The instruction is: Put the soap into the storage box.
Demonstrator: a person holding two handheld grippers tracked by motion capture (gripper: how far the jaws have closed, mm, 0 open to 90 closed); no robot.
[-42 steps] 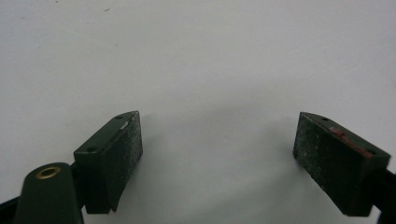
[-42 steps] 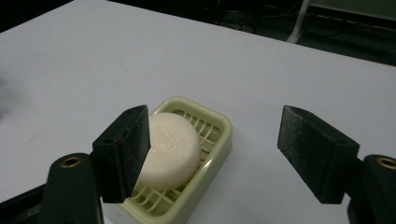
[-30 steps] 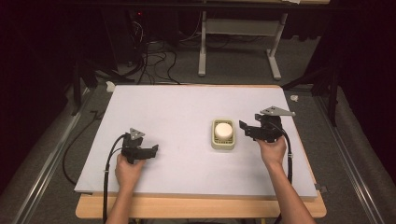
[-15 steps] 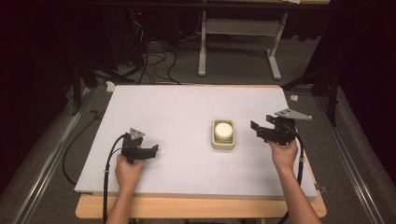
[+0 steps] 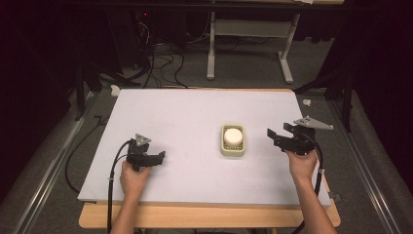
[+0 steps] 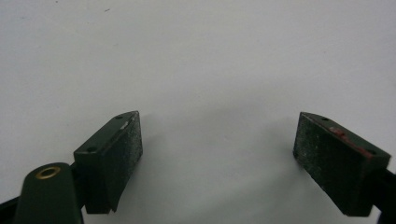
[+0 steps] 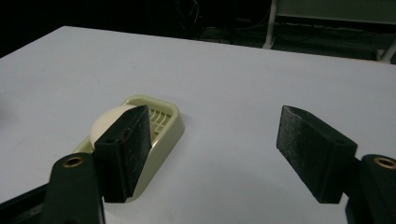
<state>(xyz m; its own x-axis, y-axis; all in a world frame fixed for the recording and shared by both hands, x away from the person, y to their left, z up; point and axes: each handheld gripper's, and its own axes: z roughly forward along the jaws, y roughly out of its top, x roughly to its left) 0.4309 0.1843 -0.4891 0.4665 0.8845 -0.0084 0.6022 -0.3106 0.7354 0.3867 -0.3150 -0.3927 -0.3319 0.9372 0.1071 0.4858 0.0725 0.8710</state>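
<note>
Looking down from the high view, a white board (image 5: 195,122) covers the wooden table (image 5: 204,217), and a cream slicer tray (image 5: 233,140) lies right of the board's middle with a white egg (image 5: 233,136) seated in it. The right gripper (image 5: 273,138) is held just to the right of the tray, near it but not touching, its jaws pointing toward the tray with a gap between them and nothing in that gap. The left gripper (image 5: 158,157) sits well apart from the tray, near the front left part of the board, resting low over the bare surface with its cable (image 5: 113,180) looping back toward the person's forearm. From the left gripper view, the two black jaws stand wide apart over plain white board (image 6: 210,70), and nothing lies between the pads (image 6: 126,144). From the right gripper view, the jaws rise with a clear open span between them, holding nothing; the tray (image 7: 163,121) and the egg (image 7: 109,122) lie beyond and partly behind the left-hand jaw in the picture, outside the gap, while bare white board (image 7: 224,154) shows between the pads (image 7: 306,144). Dark floor and a grey stand's legs (image 7: 271,32) appear past the board's far edge.
</note>
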